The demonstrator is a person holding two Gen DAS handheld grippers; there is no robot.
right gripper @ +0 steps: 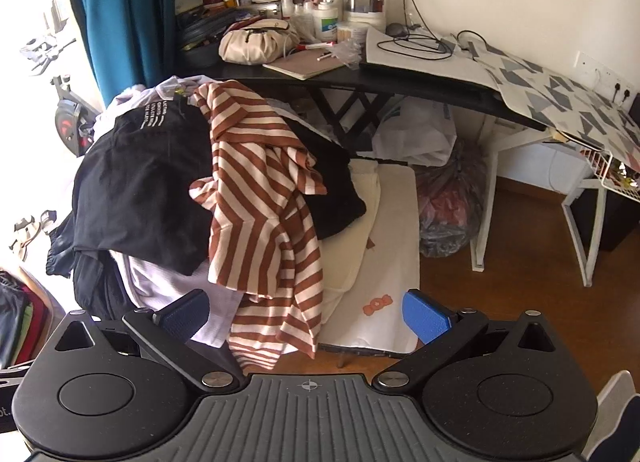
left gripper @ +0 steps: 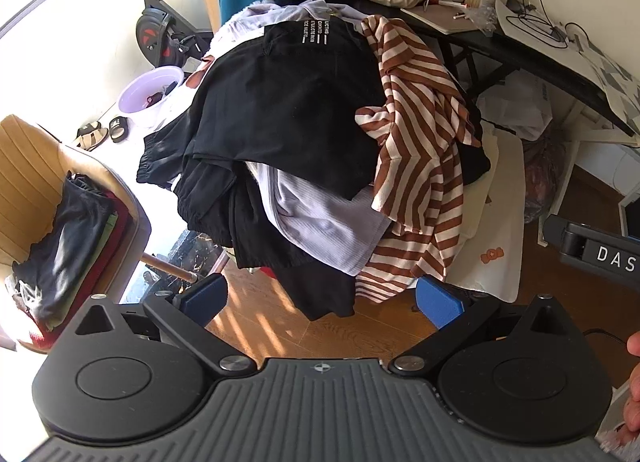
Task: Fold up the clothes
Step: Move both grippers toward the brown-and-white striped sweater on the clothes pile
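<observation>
A heap of unfolded clothes lies ahead of both grippers. A black garment with white lettering [left gripper: 288, 101] [right gripper: 140, 181] lies on top. A brown and white striped shirt [left gripper: 420, 165] [right gripper: 256, 213] hangs over its right side. A pale lilac garment [left gripper: 324, 229] [right gripper: 160, 286] sticks out underneath. A cream garment with an orange print [right gripper: 376, 262] [left gripper: 496, 221] lies flat to the right. My left gripper [left gripper: 320, 302] is open and empty, short of the heap's near edge. My right gripper [right gripper: 306, 318] is open and empty, before the striped shirt's hem.
A black desk [right gripper: 400, 77] crowded with cosmetics, a beige bag and cables stands behind the heap. A tan chair [left gripper: 36, 165] with stacked clothes is at left. A lilac basin [left gripper: 148, 97], sandals and an exercise bike [left gripper: 160, 33] stand beyond. Plastic bags [right gripper: 452, 205] lie under the desk on the wooden floor.
</observation>
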